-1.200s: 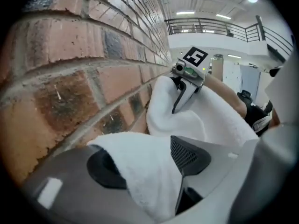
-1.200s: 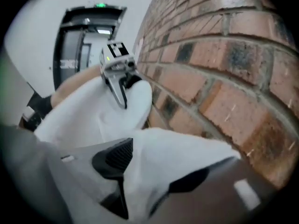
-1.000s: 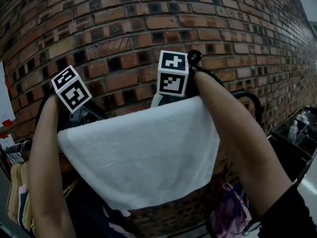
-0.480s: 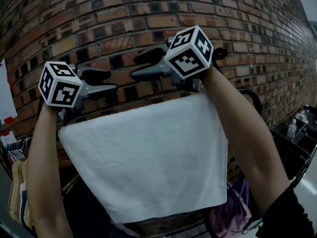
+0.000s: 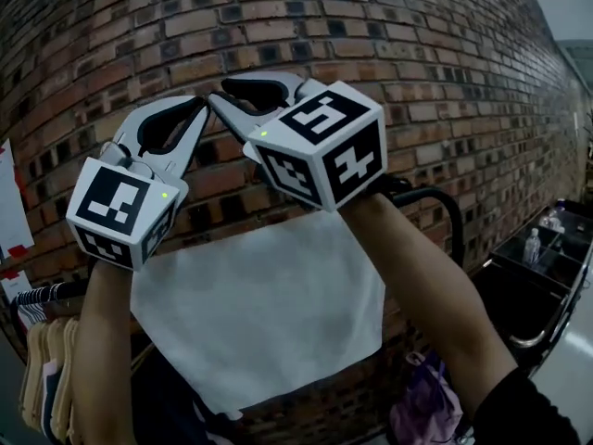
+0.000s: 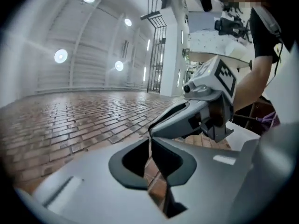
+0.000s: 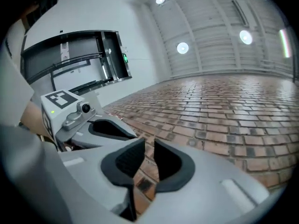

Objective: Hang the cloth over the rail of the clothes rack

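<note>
Both grippers are up high against the brick wall (image 5: pixel 445 82), well clear above the white towel (image 5: pixel 259 313). The left gripper (image 6: pixel 150 141) is closing, pads meeting at the tips, only bricks showing beyond. The right gripper (image 7: pixel 148 146) is closing too, with a slim gap and nothing inside it. The towel hangs flat, its lower edge free. Its top edge and the rail beneath sit hidden behind cubes and forearms; only the black rail bend (image 5: pixel 435 196) shows on the right.
</note>
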A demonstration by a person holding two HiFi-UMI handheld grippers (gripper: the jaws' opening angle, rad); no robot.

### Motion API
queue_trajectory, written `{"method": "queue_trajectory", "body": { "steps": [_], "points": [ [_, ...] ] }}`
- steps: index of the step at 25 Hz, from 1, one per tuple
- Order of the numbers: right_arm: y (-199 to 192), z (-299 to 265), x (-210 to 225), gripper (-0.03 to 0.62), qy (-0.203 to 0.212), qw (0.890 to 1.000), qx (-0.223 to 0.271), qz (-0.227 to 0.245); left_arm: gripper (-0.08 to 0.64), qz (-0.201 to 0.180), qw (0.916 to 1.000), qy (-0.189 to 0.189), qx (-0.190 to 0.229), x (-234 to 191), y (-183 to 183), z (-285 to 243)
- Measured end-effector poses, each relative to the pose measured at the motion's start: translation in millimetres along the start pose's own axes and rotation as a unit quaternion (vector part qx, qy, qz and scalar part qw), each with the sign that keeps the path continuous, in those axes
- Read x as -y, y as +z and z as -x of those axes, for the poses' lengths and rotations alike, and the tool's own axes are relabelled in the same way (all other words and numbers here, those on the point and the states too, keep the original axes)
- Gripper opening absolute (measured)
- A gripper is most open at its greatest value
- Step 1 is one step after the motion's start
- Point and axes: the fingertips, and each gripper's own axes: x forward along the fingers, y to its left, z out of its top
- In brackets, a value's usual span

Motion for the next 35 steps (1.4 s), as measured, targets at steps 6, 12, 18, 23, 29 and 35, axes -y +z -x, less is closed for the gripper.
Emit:
{"method": "queue_trajectory", "body": {
  "steps": [6,12,18,23,29,35],
  "points": [
    [13,46,-33,0.004,-0.033,0.998,0.041,-0.025,0.008,0.082,0.9940,0.063,0.035,23,39,37],
    [-20,112,-93,0.005,-0.066,0.995,0.069,-0.029,0.008,0.139,0.9848,0.088,0.055,102,39,96],
    [-123,179,-156,0.005,-0.101,0.988,-0.033,-0.113,0.008,0.216,0.9725,0.078,-0.040,214,-28,148],
    [-183,221,-212,0.005,-0.092,0.974,-0.110,-0.174,0.008,0.297,0.9478,0.068,-0.095,291,-61,185],
    [-228,266,-257,0.005,-0.088,0.956,-0.165,-0.225,0.008,0.360,0.9184,0.073,-0.147,350,-85,218],
    [-261,301,-288,0.005,-0.088,0.938,-0.208,-0.263,0.008,0.393,0.8961,0.067,-0.195,393,-109,239]
  ]
}}
